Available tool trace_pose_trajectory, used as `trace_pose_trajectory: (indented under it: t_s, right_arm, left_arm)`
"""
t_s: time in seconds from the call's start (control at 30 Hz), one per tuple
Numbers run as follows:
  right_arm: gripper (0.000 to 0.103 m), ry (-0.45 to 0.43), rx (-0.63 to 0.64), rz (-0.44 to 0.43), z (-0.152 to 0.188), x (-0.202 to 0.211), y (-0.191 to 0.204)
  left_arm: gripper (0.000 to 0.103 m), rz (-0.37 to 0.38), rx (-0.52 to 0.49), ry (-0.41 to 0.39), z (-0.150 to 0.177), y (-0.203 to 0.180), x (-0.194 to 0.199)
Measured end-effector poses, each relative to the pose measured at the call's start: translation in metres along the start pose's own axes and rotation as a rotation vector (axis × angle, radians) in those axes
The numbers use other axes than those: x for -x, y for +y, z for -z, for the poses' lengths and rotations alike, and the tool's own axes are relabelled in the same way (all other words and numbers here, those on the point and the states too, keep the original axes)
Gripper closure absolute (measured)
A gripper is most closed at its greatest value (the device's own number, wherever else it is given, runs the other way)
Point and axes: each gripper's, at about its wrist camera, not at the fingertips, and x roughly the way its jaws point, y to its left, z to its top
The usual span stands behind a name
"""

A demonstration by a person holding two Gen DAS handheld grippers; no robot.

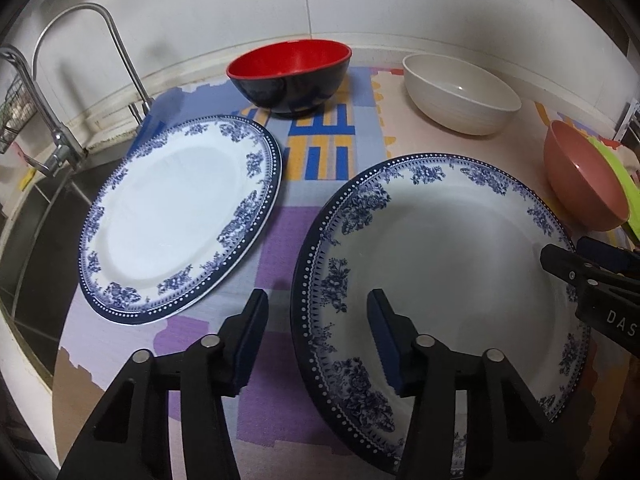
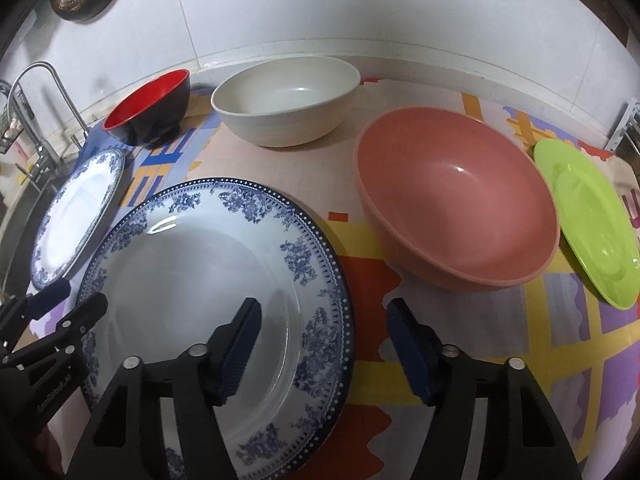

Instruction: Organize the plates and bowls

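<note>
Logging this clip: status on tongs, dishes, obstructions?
Left tongs open, straddling the large blue-floral white plate's left rim. Right tongs open over its right rim. Nothing gripped. Pink plastic bowl close beside.

From my left wrist view, the green plastic plate (image 1: 622, 184) shows only a sliver behind the pink plastic bowl (image 1: 580, 184). My right tool (image 1: 592, 276) is cut by the frame edge. The wire basket's (image 1: 10, 120) contents are too blurred to identify.
</note>
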Motion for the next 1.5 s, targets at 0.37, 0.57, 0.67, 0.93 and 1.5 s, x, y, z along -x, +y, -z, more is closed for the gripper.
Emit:
trace_pose_trajectory:
  t_s: [0.37, 0.57, 0.67, 0.93, 1.5]
  right_arm:
    - [0.061, 0.019, 0.017, -0.010, -0.001, -0.006, 0.002]
    - [0.064, 0.019, 0.038, -0.007, -0.002, -0.006, 0.004]
    - [0.064, 0.018, 0.045, -0.002, -0.001, -0.004, 0.005]
    - [0.064, 0.000, 0.046, -0.005, 0.000, 0.008, 0.006]
    - [0.064, -0.003, 0.011, -0.026, 0.025, 0.059, 0.033]
  left_arm:
    - [0.066, 0.035, 0.001, 0.016, -0.002, 0.000, -0.004]
    - [0.066, 0.034, -0.007, 0.010, -0.002, 0.000, -0.003]
    - [0.066, 0.034, -0.007, 0.007, -0.001, 0.001, -0.001]
    - [0.067, 0.020, -0.002, -0.017, 0.003, 0.004, 0.014]
    - [0.067, -0.007, 0.006, -0.063, 0.036, 0.029, 0.070]
